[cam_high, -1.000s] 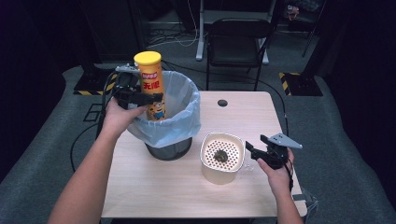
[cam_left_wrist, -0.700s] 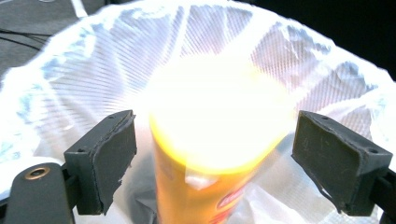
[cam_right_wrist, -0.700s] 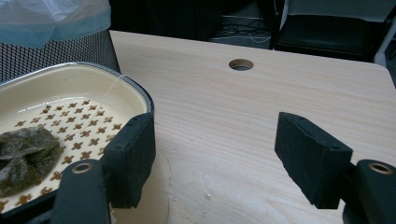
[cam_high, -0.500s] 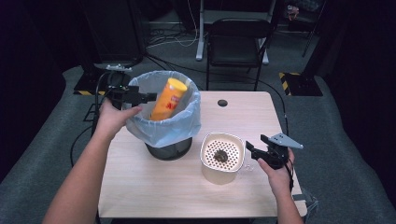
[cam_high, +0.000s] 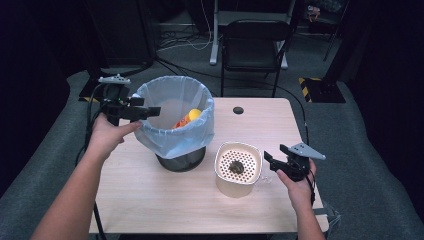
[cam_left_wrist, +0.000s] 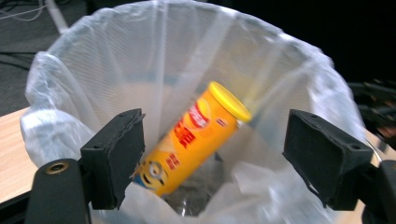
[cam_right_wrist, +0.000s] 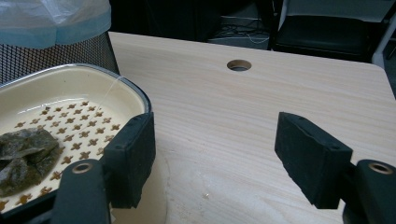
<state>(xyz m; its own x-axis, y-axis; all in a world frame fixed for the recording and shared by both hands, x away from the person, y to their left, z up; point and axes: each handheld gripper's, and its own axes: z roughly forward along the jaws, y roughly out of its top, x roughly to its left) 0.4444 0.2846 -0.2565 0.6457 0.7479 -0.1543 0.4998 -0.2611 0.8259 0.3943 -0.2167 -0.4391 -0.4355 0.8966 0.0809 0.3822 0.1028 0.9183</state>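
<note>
A light wooden table (cam_high: 250, 125) with a round cable hole (cam_high: 238, 110) near its far edge stands on a grey carpeted floor (cam_high: 45, 165), lit brightly from above while the rest of the room falls away into darkness. Beyond the table's far side a black folding chair (cam_high: 255, 42) faces it, and behind that stands a pale metal post (cam_high: 217, 30) on a foot, with white and black cables (cam_high: 180, 40) trailing across the floor. To the right lies what looks like a yellow-and-black striped floor marking (cam_high: 309, 82), though it is too dim to be sure.
</note>
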